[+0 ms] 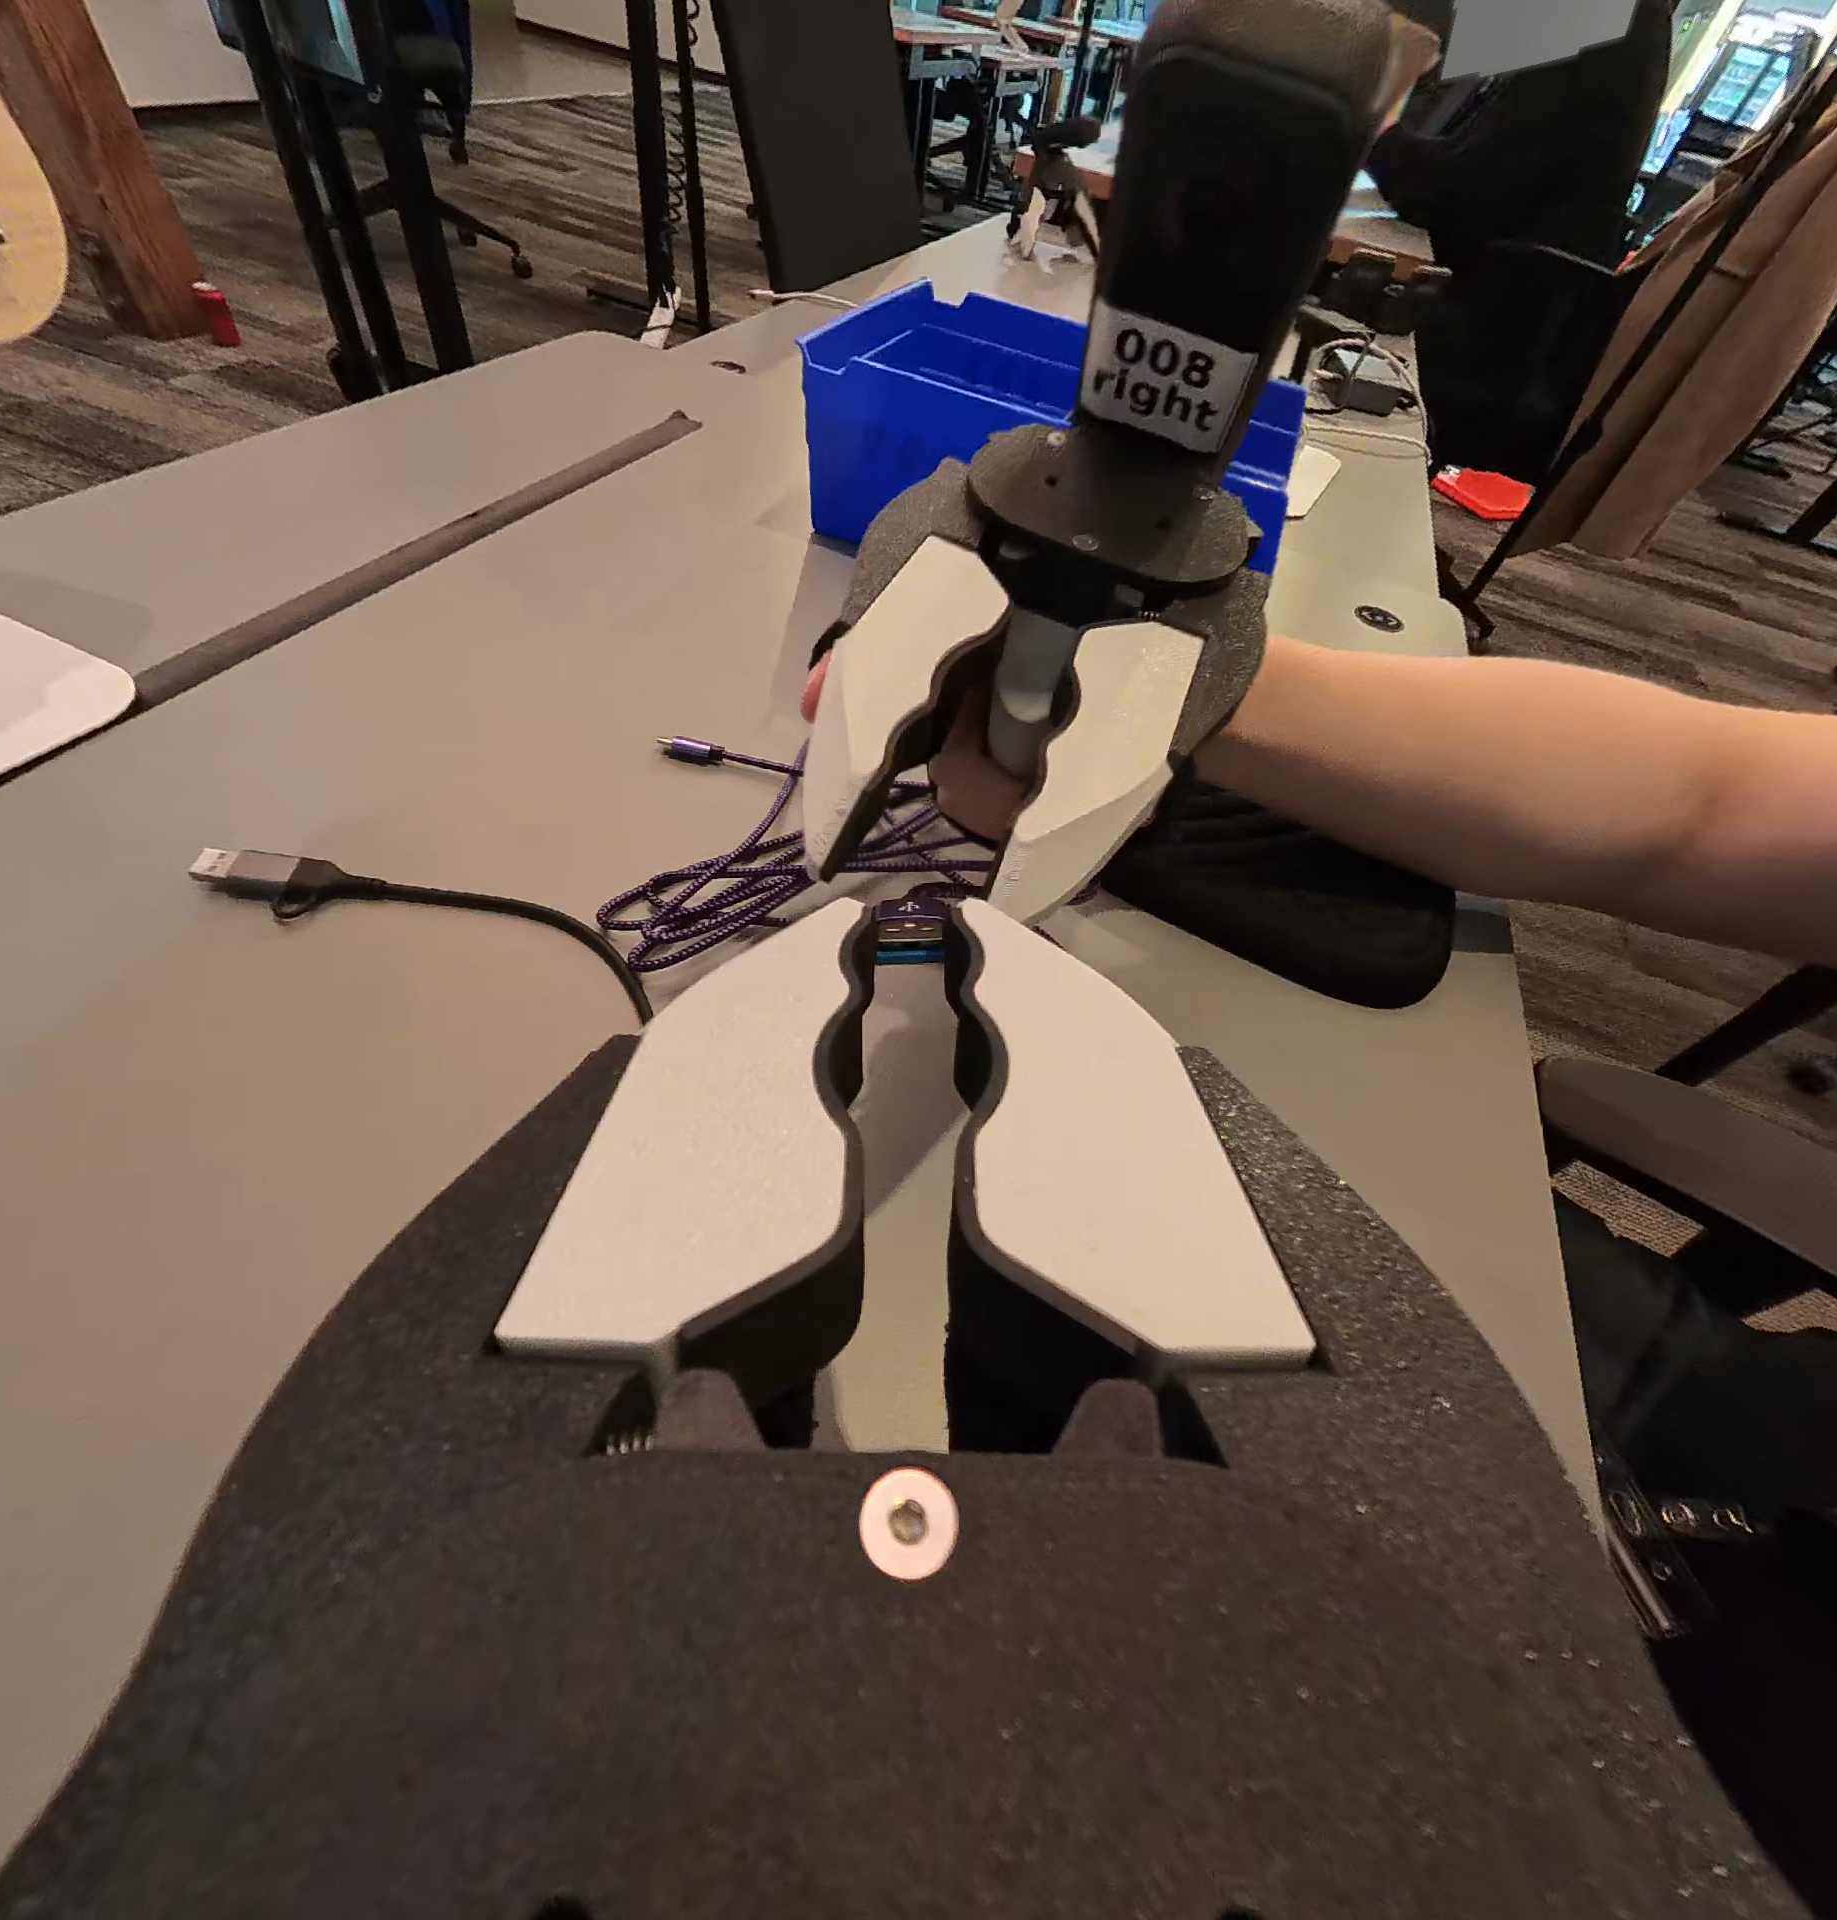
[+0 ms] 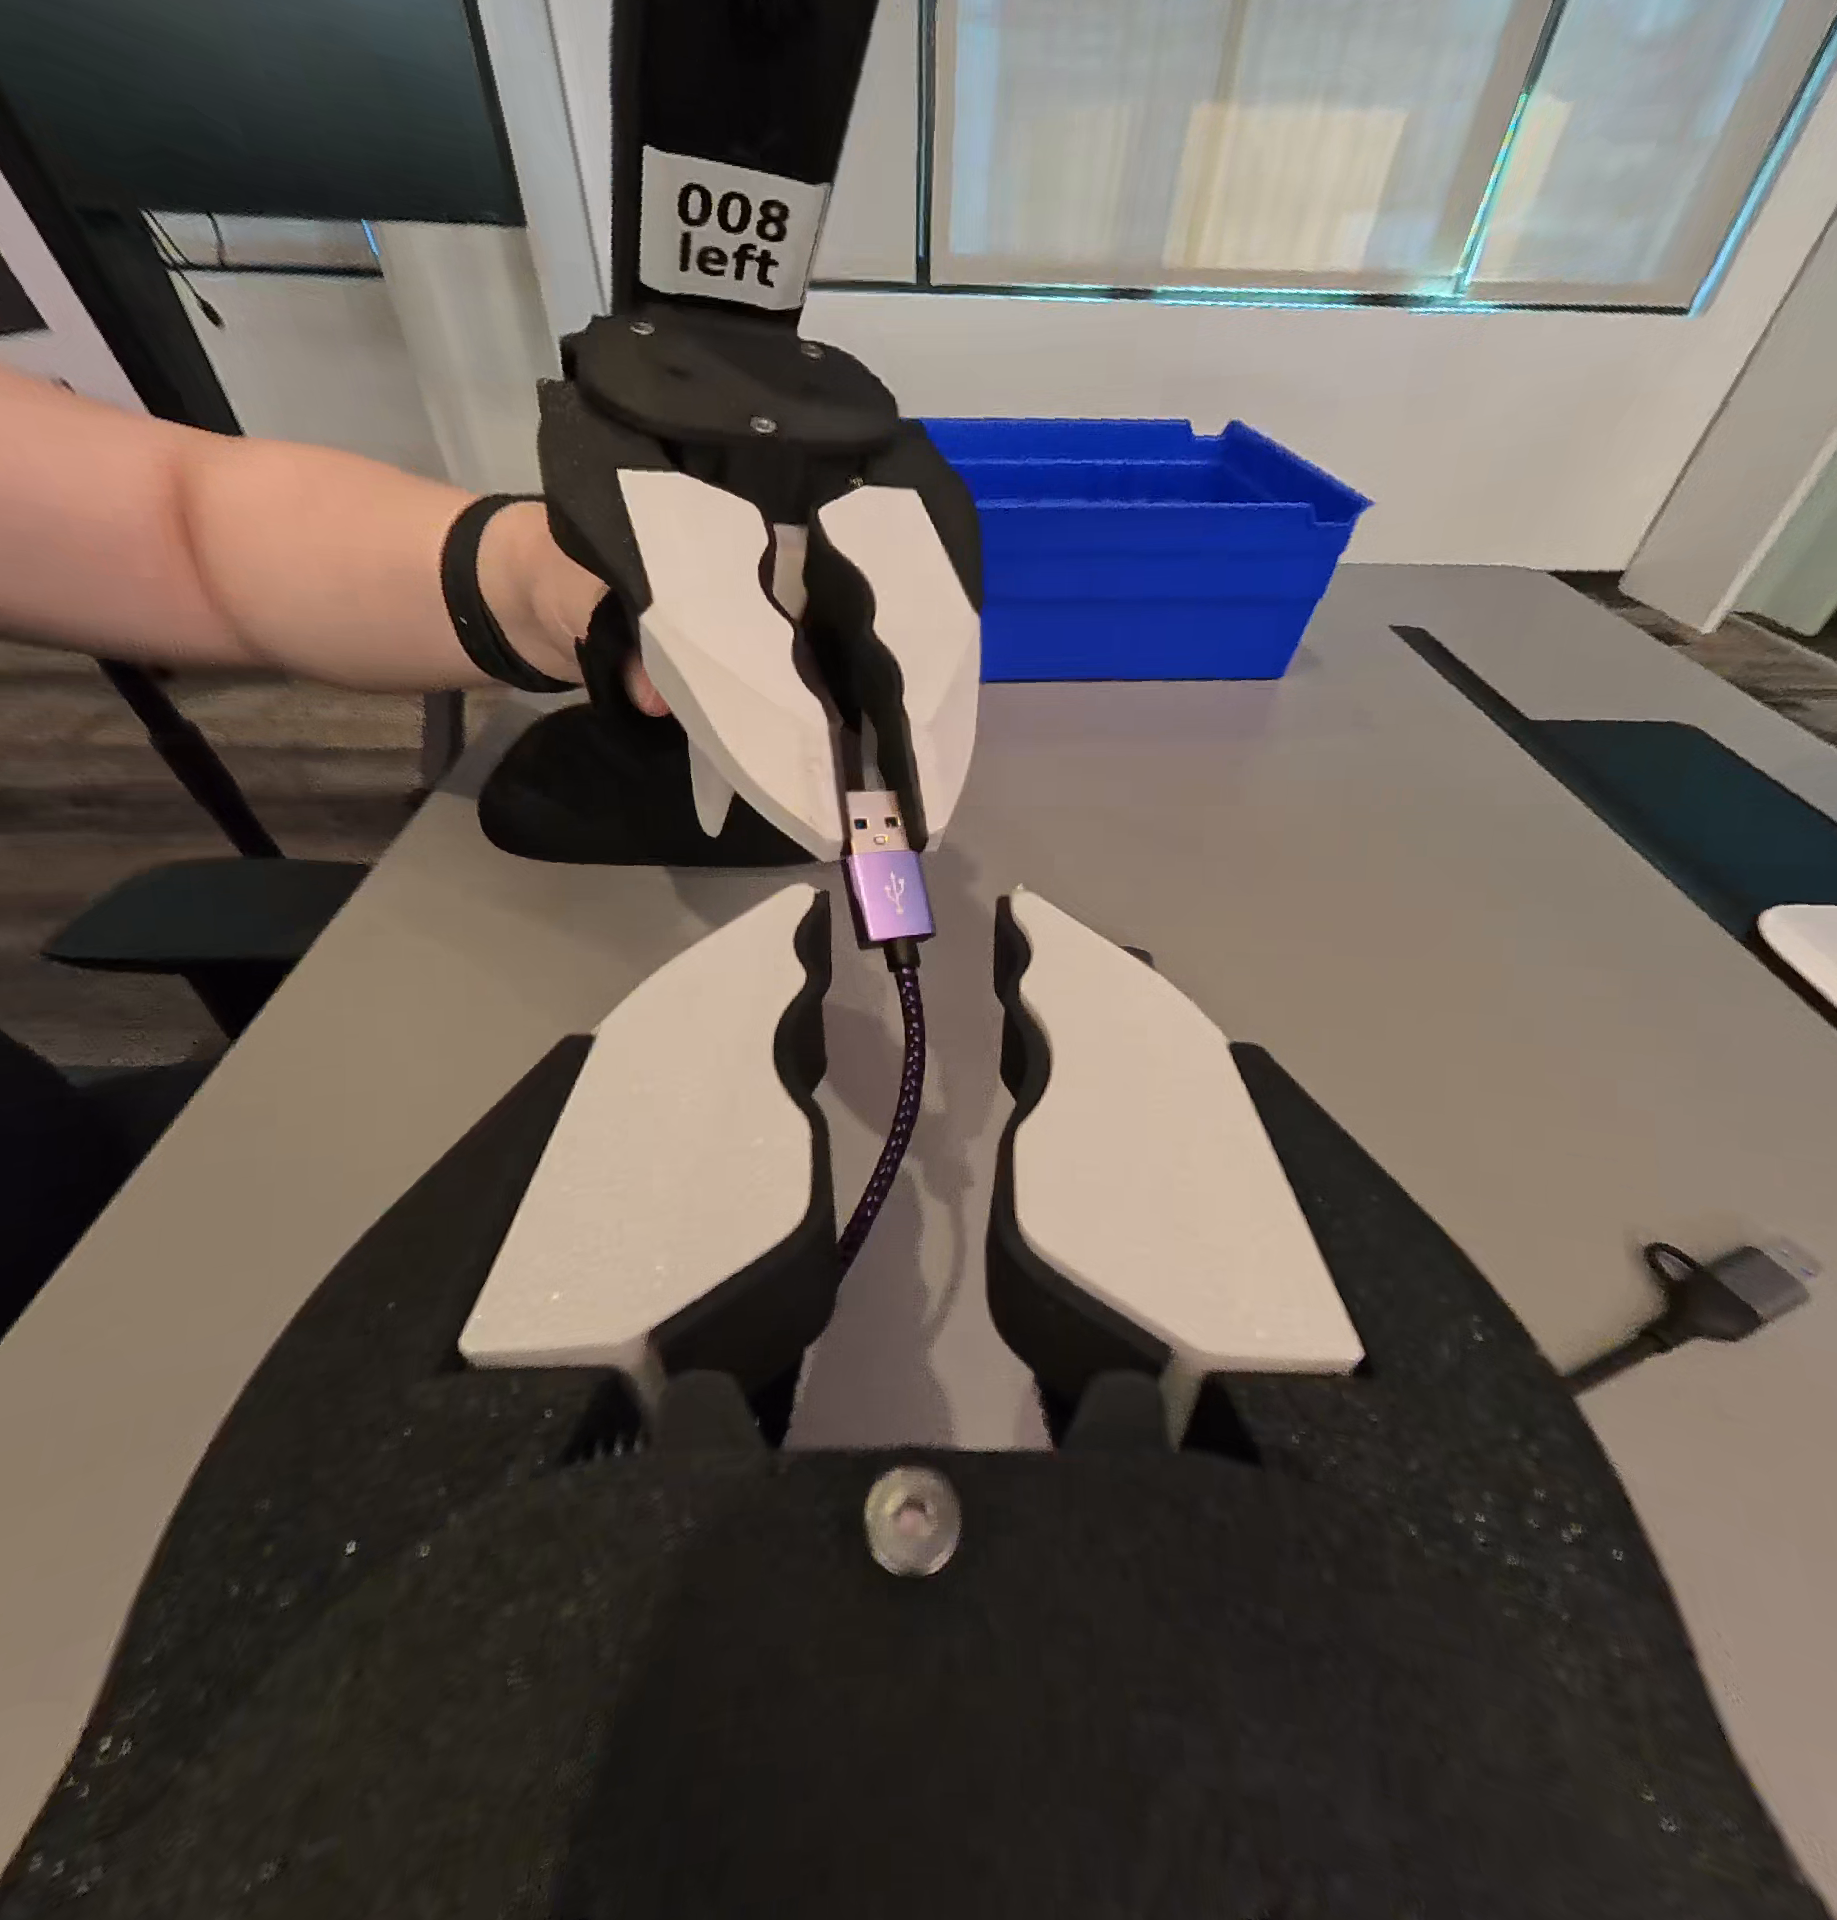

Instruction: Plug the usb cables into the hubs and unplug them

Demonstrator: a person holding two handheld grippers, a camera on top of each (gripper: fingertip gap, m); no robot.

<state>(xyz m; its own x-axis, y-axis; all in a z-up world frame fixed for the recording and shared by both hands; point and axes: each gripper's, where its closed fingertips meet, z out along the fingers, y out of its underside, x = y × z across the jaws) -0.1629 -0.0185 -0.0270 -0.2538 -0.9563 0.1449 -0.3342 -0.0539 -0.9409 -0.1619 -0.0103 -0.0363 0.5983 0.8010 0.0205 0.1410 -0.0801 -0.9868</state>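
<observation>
Plug pinched in left fingers | right fingers apart, flanking cable

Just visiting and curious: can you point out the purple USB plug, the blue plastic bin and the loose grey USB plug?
Purple USB plug [image 2: 892, 894], right wrist view, on its purple shell.
Blue plastic bin [image 2: 1142, 582], right wrist view, on its front wall.
Loose grey USB plug [image 1: 244, 868], left wrist view, on its grey body.

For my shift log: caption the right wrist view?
Left gripper pinches the purple USB plug; open right gripper flanks its cable.
</observation>
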